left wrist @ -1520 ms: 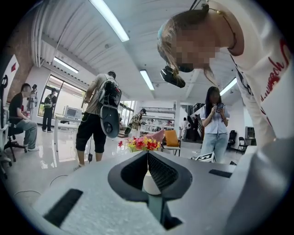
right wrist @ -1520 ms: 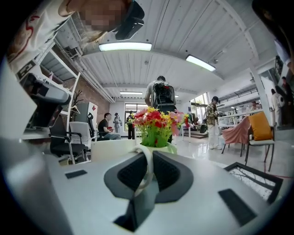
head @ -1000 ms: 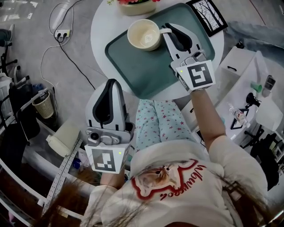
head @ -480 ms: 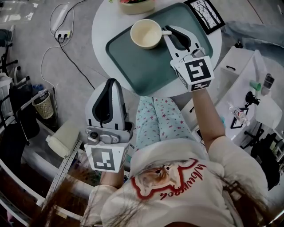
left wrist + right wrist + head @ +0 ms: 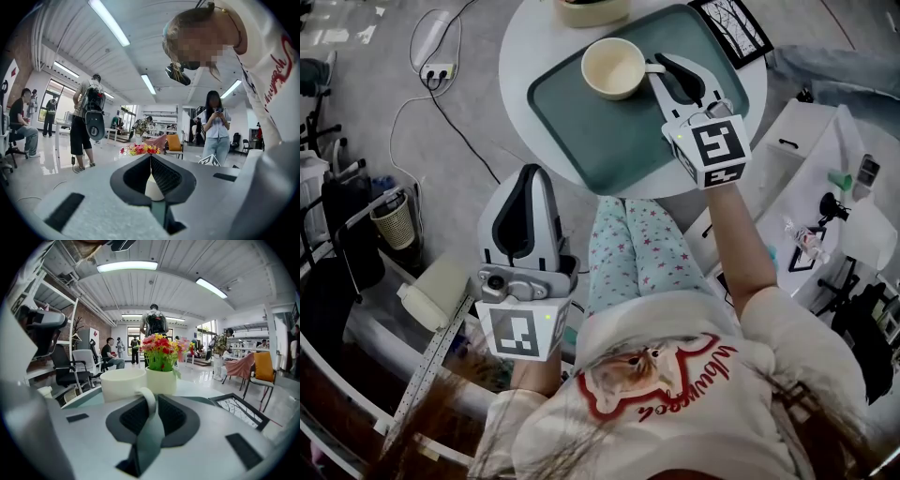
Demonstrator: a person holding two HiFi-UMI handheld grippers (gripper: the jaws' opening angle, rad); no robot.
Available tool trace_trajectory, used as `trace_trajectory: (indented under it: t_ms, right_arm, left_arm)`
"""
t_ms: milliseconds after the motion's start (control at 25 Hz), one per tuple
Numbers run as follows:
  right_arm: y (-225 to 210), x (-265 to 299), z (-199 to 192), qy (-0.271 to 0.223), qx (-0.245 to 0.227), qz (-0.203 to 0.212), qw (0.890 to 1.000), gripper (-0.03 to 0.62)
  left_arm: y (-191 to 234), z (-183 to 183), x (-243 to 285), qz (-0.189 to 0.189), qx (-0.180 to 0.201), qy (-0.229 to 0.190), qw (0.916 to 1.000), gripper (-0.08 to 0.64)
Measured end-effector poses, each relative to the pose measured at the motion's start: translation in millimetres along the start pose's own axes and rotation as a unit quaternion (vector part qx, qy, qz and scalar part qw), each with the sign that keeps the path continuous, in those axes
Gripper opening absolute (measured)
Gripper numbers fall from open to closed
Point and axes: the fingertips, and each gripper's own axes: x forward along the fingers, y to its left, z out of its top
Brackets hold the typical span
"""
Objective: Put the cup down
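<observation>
The right gripper (image 5: 659, 67) clamped the handle of the cream ceramic cup (image 5: 612, 68), which sat just ahead of its jaws on the teal plastic tray (image 5: 609, 141). The left gripper (image 5: 530, 172) hung well back, jaws pressed together, empty.

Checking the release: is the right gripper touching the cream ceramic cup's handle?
Touching. Right gripper view: the right gripper has the cream ceramic cup's handle pinched between its jaws.
</observation>
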Motion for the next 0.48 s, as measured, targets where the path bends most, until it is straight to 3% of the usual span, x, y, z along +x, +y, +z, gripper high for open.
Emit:
trace_trajectory:
  t_ms: [360, 480]
  right_arm:
    - [1, -11, -5, 0.01, 0.017, -0.027, 0.999, 0.052]
    - [3, -15, -12, 0.021, 0.059, -0.031, 0.998, 0.052]
  left_arm:
    - [-5, 3, -2, -0.008, 0.005, 0.003, 1.0, 0.015]
    - [-8, 3, -4, -0.012, 0.0, 0.003, 0.9999, 0.015]
